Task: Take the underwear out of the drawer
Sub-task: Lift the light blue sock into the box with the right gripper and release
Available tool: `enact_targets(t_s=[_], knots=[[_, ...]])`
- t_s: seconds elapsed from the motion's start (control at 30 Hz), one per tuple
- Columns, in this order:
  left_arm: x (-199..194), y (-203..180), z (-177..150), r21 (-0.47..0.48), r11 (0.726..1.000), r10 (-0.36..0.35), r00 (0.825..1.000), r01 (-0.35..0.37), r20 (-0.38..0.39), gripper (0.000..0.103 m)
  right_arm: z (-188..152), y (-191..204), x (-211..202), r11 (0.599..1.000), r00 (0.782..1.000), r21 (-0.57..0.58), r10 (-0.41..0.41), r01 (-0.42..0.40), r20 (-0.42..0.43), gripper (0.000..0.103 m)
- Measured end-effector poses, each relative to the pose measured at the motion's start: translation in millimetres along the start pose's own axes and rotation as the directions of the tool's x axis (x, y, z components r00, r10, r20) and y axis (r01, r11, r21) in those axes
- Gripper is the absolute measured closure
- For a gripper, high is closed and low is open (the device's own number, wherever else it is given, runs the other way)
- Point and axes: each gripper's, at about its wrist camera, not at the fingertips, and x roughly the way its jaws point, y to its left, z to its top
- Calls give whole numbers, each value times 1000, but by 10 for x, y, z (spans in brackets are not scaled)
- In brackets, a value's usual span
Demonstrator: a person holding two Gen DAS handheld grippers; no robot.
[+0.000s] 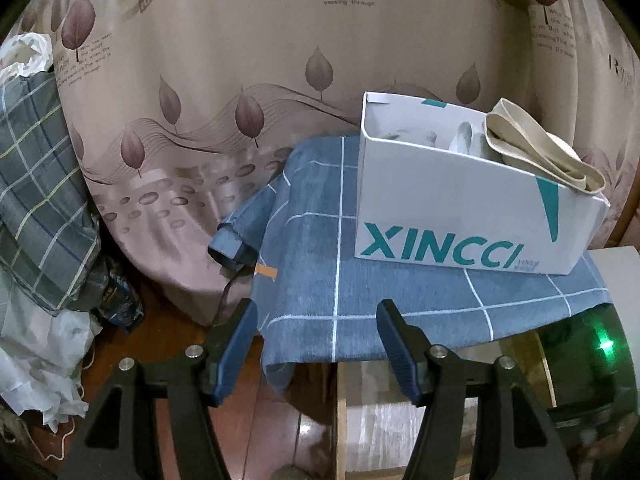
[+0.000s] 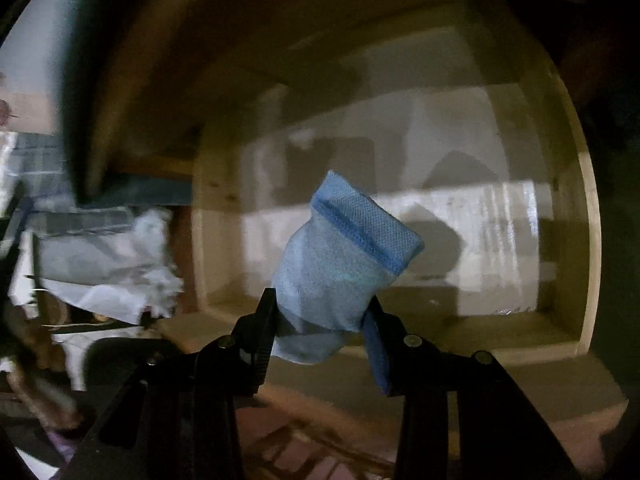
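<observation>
Left gripper (image 1: 316, 320) — black angular arms, silver round screws. Its fingers (image 1: 396, 344) carry ribbed dark-blue pads. Right gripper (image 2: 320, 312) looks alike — black, brassy screws.

The left tool (image 1: 316, 312) points downward at a slant, its two blue-padded fingers (image 1: 236, 344) standing apart with nothing between them. The right tool (image 2: 320, 312) also angles down, fingers (image 2: 264, 320) clamped on light blue underwear (image 2: 340, 256).

Left wrist cam sits just behind the left gripper (image 1: 316, 320), tilted down, looking across a blue checked cloth (image 1: 400, 288) at a white box (image 1: 460, 208) with a curtain (image 1: 240, 80) behind, all pretty close. Right wrist cam looks down past the right gripper (image 2: 320, 312) straight into an open wooden drawer (image 2: 576, 200), very near. No clear overlap between them.
</observation>
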Motion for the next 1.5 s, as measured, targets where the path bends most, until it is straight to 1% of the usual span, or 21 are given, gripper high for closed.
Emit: enact_targets(t_s=[0.1, 0.17, 0.23, 0.33, 0.43, 0.5, 0.6, 0.7, 0.77, 0.83, 0.87, 0.97, 1.03, 1.13, 1.3, 1.5], knots=[[11, -38, -16, 12, 1000, 13, 1000, -13, -2, 39, -55, 165, -266, 997, 996, -20, 79, -78, 37, 65], [25, -57, -25, 13, 1000, 14, 1000, -14, -10, 39, -101, 306, -503, 990, 988, -47, 139, -136, 69, 65], [42, -67, -38, 10, 1000, 11, 1000, -11, -15, 39, -129, 499, -793, 981, 977, -93, 182, -172, 109, 65], [42, -91, -70, 11, 1000, 12, 1000, -12, -18, 39, -129, 781, -1213, 962, 956, -167, 245, -217, 165, 65], [50, -109, -90, 14, 1000, 10, 1000, -10, -20, 39, -69, 1155, -1675, 937, 928, -263, 291, -229, 230, 65], [57, -126, -111, 19, 1000, 11, 1000, -11, -19, 39, -16, 1378, -1961, 920, 911, -325, 314, -221, 269, 65], [81, -150, -137, 24, 1000, 12, 1000, -11, -24, 39, 151, 1648, -2236, 902, 894, -391, 318, -184, 315, 65], [116, -164, -160, 25, 1000, 7, 999, -6, -31, 39, 452, 1860, -2406, 892, 875, -434, 305, -125, 376, 65], [145, -176, -175, 28, 1000, 10, 999, -9, -38, 39, 626, 1946, -2462, 891, 863, -444, 294, -93, 412, 65], [184, -174, -184, 29, 1000, 12, 999, -10, -50, 39, 824, 2004, -2441, 890, 849, -455, 273, -43, 452, 65], [198, -177, -190, 30, 1000, 12, 999, -10, -52, 39, 925, 2004, -2414, 893, 848, -448, 259, -29, 463, 65], [237, -169, -203, 21, 1000, 7, 998, -5, -62, 39, 1182, 1962, -2271, 903, 848, -429, 220, 10, 483, 65], [250, -165, -208, 19, 1000, 5, 998, -4, -62, 39, 1351, 1917, -2135, 912, 851, -407, 173, 52, 495, 65], [266, -162, -207, 27, 1000, 8, 998, -6, -59, 39, 1543, 1798, -1979, 928, 857, -369, 157, 41, 490, 65], [303, -200, -225, 48, 999, 11, 997, -8, -70, 39, 1712, 1695, -1840, 939, 860, -336, 117, 67, 497, 65], [325, -254, -244, 69, 998, 13, 997, -8, -74, 39, 1881, 1731, -1745, 933, 865, -343, 84, 105, 495, 64]])
